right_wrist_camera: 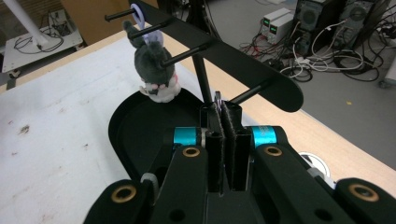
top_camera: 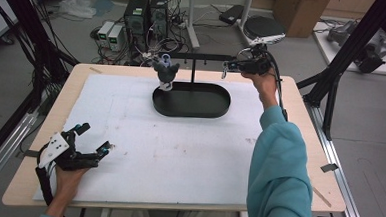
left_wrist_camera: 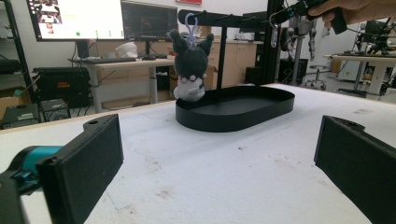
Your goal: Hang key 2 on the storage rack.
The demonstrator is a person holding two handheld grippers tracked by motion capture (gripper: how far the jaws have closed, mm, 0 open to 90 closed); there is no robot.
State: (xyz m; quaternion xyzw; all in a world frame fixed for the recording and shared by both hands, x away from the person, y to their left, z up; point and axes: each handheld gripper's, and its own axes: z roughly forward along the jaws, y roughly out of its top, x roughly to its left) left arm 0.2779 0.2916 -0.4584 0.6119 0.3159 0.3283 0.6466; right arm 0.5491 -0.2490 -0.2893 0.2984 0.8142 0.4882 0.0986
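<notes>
Left gripper view: left gripper [left_wrist_camera: 219, 158] gapes empty; right gripper [right_wrist_camera: 218, 109] pinches a metal clip [left_wrist_camera: 274, 35]; no legible writing.

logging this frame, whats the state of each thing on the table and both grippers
plush toy: hanging by its loop from a peg of the rack, over the tray's end
rack: upright in the tray
tray: flat on the table
keyring: pinched in the right gripper, near a peg
right gripper: shut
left gripper: open, holding nothing
</notes>
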